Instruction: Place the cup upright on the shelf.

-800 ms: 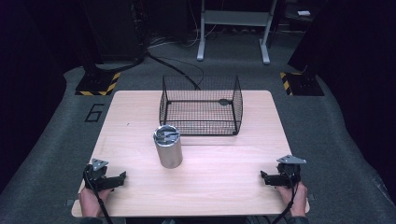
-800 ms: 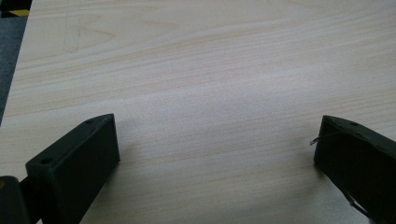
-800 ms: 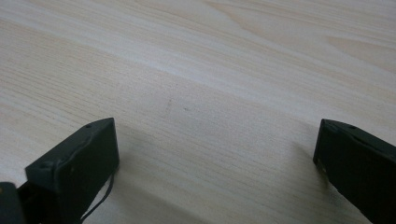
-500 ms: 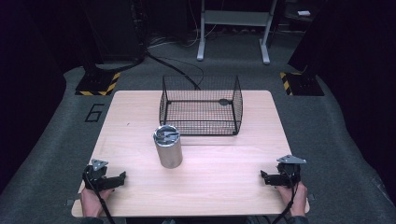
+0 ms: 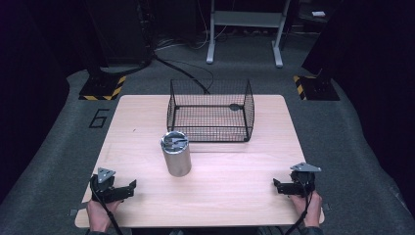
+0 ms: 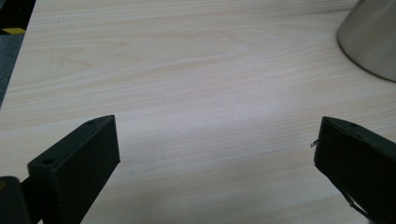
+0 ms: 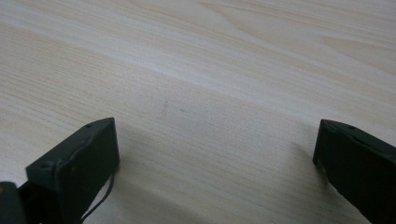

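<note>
The table [image 5: 147, 122] is the largest item and carries everything else. All places are given from the steel cup [image 5: 175, 153], an upright cylinder with small metal pieces visible inside its mouth. The wire basket [image 5: 210, 110] stands behind the cup and a little to its right, near but not touching; it appears empty apart from 1 small dark item at its far right corner, too small to identify.

The left gripper [image 5: 129, 186] is held low over the table in front of the cup and to its left, near it. The right gripper [image 5: 277, 185] is held well apart from the cup, in front and to its right. The jaws of both are spread wide, with nothing between them.

Progress is judged as nil — the cup is untouched and no approach has closed on it. The reach, the grasp and any placing are all left, probably towards the basket.

The high view gives the full layout and the cup's contents. The left gripper view adds the cup's lower wall [image 6: 371, 39] past its right jaw — and bare wood between the jaws. The right gripper view shows wood grain and a faint mark [image 7: 165, 107] on the table.
</note>
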Demonstrator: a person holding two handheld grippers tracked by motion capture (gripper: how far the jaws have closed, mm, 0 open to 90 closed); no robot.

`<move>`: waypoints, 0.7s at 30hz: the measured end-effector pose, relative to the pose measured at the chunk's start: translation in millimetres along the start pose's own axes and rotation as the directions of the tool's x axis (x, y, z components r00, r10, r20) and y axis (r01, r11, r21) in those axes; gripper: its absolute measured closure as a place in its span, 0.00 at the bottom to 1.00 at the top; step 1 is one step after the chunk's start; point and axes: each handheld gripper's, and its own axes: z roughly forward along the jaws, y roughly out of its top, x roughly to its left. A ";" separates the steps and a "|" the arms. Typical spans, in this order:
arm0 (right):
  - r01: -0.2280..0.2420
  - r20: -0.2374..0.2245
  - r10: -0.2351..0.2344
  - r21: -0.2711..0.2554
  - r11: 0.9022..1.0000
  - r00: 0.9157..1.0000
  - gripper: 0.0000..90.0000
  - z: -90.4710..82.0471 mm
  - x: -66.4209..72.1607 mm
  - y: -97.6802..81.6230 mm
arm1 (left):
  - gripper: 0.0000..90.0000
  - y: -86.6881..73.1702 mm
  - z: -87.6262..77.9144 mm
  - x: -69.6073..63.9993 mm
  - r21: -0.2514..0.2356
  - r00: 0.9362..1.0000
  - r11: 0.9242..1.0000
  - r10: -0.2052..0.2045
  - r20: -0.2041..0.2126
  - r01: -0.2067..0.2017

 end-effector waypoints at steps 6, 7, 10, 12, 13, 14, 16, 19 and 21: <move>-0.003 0.002 0.003 -0.001 1.000 1.000 0.00 0.1 0.1 0.0 | 0.00 9.1 -5.3 -16.6 -0.018 0.999 1.000 0.024 0.037 -0.023; -0.003 0.002 0.003 -0.001 1.000 1.000 0.00 0.1 0.1 0.0 | 0.00 10.7 -5.7 -19.5 -0.022 0.999 0.999 0.028 0.043 -0.028; -0.003 0.002 0.003 -0.001 1.000 1.000 0.00 0.1 0.1 0.0 | 0.00 13.9 -6.1 -25.1 -0.030 0.998 0.999 0.041 0.052 -0.039; -0.003 0.003 0.003 -0.001 1.000 1.000 0.00 0.1 0.1 0.0 | 0.00 17.1 -6.1 -29.6 -0.036 0.997 0.998 0.050 0.063 -0.048; -0.003 0.003 0.003 -0.001 1.000 1.000 0.00 0.1 0.1 0.0 | 0.00 18.1 -5.3 -32.1 -0.047 0.997 0.998 0.049 0.065 -0.046; -0.003 0.002 0.003 -0.001 1.000 1.000 0.00 0.1 0.1 0.0 | 0.00 20.6 -4.5 -35.9 -0.046 0.996 0.998 0.052 0.078 -0.049; -0.003 0.002 0.003 -0.001 1.000 1.000 0.00 0.0 0.1 0.0 | 0.00 21.6 -4.1 -37.7 -0.049 0.995 0.997 0.057 0.083 -0.053; -0.003 0.003 0.003 -0.001 1.000 1.000 0.00 0.0 0.2 -0.1 | 0.00 24.4 -2.4 -44.0 -0.057 0.993 0.997 0.065 0.095 -0.060; -0.003 0.003 0.003 -0.001 1.000 1.000 0.00 0.0 0.2 0.0 | 0.00 26.7 -2.3 -48.0 -0.053 0.992 0.996 0.074 0.106 -0.069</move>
